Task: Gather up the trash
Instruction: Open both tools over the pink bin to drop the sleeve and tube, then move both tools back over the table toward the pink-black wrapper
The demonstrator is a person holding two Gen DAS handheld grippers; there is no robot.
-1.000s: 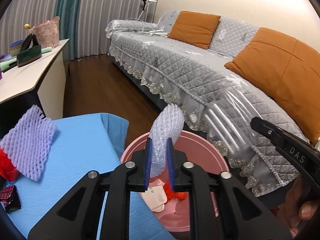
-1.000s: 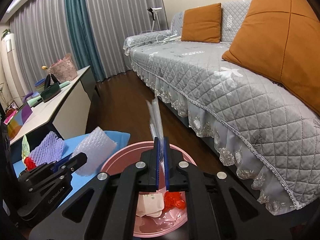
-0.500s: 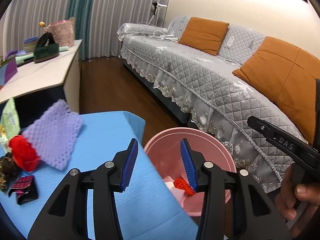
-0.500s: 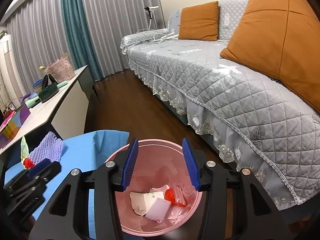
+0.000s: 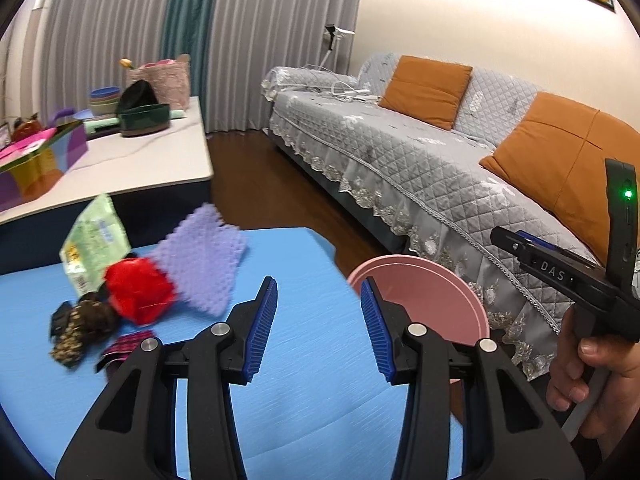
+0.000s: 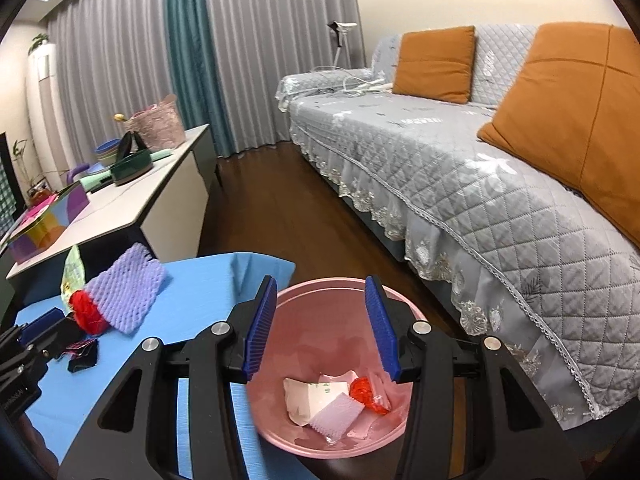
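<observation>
My left gripper stands open and empty over the blue-covered table, beside the pink bin. My right gripper is open and empty above the pink bin, which holds white foam, paper wrappers and a red scrap. On the blue table lie a purple foam net, a red crumpled wrapper, a green packet, a dark brown scrap and a small plaid wrapper. The purple foam net and red wrapper also show in the right wrist view.
A grey quilted sofa with orange cushions runs along the right. A white sideboard with bowls, a box and a basket stands behind the table. Dark wooden floor lies between them. A hand holds the right gripper's handle.
Both grippers opened and dropped their loads, white foam net and clear plastic, into the bin. The left gripper swung left over the table; the right shifted slightly.
</observation>
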